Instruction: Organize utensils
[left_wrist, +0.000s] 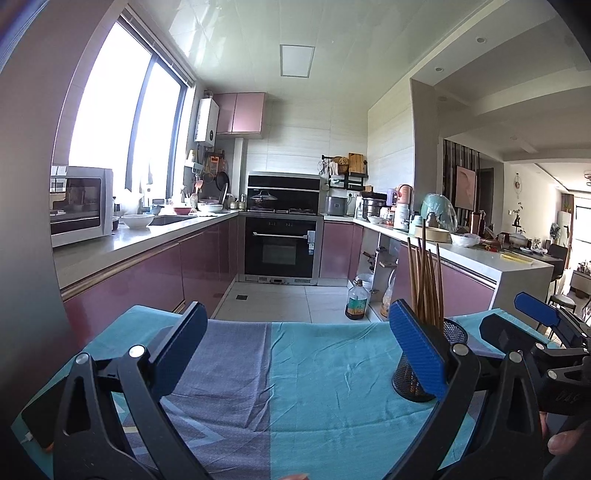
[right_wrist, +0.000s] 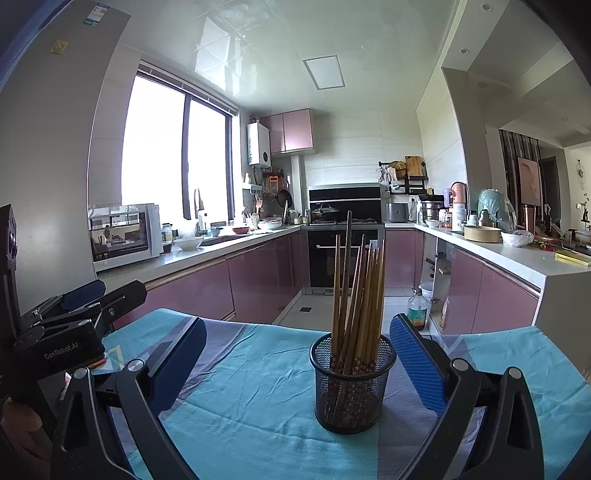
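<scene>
Your right claw (right_wrist: 297, 363) is released, its blue pads spread wide, and it grasps nothing. Between them, toward 1 o'clock, the black mesh cup (right_wrist: 351, 384) stands upright on the bench cloth (right_wrist: 240, 406) with the wooden chopsticks (right_wrist: 356, 288) bundled inside. Your left claw (left_wrist: 295, 356) is also released and empty; the cup stands at its 3 o'clock, partly behind the right pad.

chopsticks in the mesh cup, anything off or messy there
Mostly tidy: the chopsticks stand together in the upright mesh cup. One darker stick rises above the rest. Nothing has spilled onto the cloth.
</scene>
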